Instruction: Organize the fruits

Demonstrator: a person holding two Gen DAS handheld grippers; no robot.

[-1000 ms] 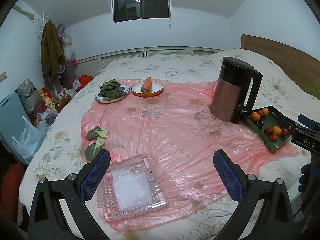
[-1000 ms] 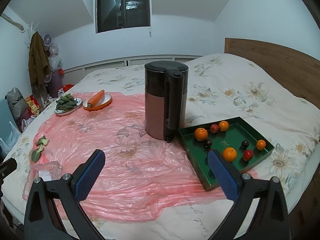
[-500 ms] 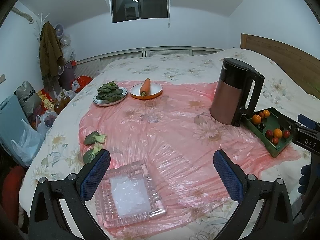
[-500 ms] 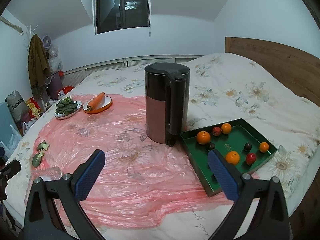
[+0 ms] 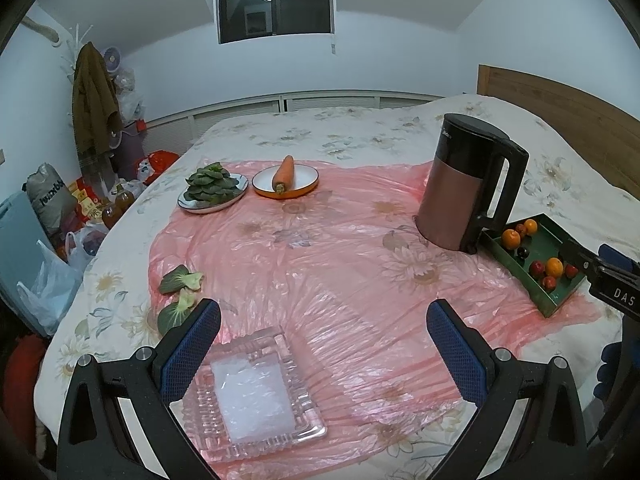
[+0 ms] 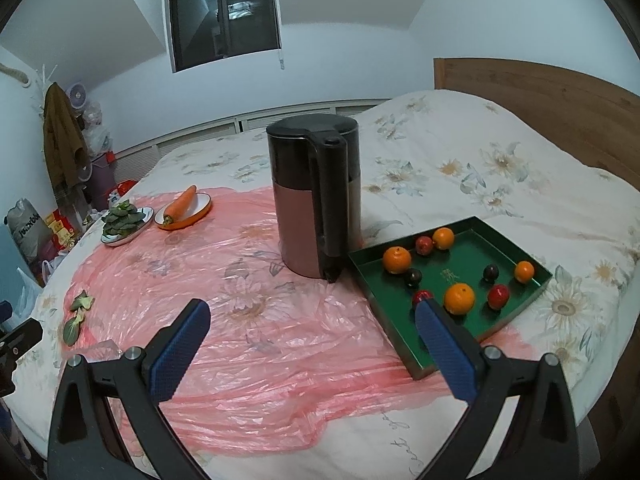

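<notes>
A green tray on the bed holds several small fruits: oranges like one near its front, red ones and dark ones. The tray also shows at the right in the left wrist view. A clear glass dish lies empty just ahead of my left gripper, which is open and empty above it. My right gripper is open and empty, its right finger near the tray's front left corner.
A black and copper kettle stands beside the tray's left corner. A pink plastic sheet covers the bed. Far back are a plate of greens and a carrot on a plate. Loose green leaves lie at the left. A wooden headboard is at the right.
Both grippers have drawn back and risen slightly, so the dish, kettle and tray sit a little farther off. Nothing was grasped or moved.
</notes>
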